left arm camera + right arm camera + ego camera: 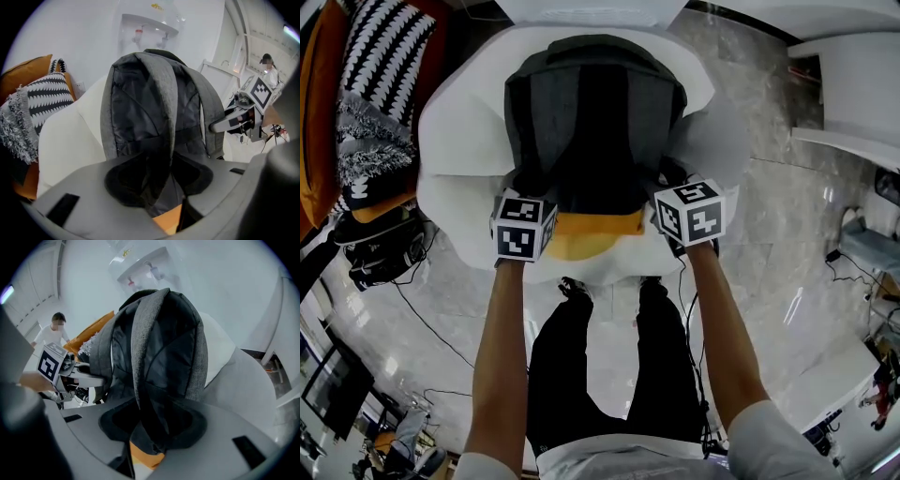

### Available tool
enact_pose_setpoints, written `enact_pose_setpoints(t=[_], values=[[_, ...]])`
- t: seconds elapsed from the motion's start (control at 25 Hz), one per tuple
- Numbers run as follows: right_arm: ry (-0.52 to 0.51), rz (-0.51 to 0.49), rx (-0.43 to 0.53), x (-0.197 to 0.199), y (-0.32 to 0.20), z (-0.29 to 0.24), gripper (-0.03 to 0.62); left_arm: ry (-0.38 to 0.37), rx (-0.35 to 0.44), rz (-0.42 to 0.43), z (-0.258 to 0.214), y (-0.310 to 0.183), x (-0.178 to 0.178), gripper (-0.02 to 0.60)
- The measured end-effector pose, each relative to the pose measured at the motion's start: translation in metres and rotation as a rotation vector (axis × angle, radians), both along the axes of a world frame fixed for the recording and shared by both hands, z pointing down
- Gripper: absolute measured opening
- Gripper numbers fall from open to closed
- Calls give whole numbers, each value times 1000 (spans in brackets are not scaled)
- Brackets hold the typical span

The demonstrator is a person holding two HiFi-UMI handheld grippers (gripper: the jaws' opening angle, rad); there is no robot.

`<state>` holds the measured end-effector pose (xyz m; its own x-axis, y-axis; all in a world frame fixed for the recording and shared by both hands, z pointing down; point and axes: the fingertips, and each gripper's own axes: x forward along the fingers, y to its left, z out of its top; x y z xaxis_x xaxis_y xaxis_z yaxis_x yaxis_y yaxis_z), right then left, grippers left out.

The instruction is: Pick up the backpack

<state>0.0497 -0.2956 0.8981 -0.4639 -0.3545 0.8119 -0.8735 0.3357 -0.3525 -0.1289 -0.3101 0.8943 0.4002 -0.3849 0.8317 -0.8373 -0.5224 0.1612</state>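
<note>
- Left gripper (159, 185): jaws shut tight on dark backpack fabric, right where a grey shoulder strap (164, 98) runs down into them.
- Right gripper (152, 427): same state, jaws pinched together on dark fabric at the foot of the other grey strap (143, 343).
- Head view: both marker cubes, left (523, 227) and right (691, 212), sit side by side against the backpack's lower end, one at each lower corner. Arms are stretched forward.
- Backpack (592, 112): grey and black, strap side facing the person, leaning back in the middle of a white beanbag seat (459, 122). Its lower end is at the seat's front edge, its top toward the back edge.
- Orange patch (591, 234) shows just below the backpack between the two grippers, at the front edge. I can't tell whether it's part of the bag.
- Off the seat's left edge: a black-and-white patterned pillow (380, 84) with a fringe, and an orange cushion (319, 103) beside it.
- Behind the seat: a white water dispenser (150, 26) against the wall.
- Below the front edge: the person's legs in dark trousers (609, 366) on a pale marble floor (769, 244), with cables (422, 309) trailing to the left.
- Another person (54, 331) in white stands in the background.
</note>
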Motion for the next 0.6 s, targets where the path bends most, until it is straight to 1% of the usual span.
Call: enact_pose_setpoints(t=[0.36, 0.6], values=[[-12, -20, 3, -11, -5, 12, 127, -6, 1, -1, 11, 0, 5, 193], [-10, -28, 3, -16, -5, 21, 127, -3, 10, -30, 18, -1, 2, 186]])
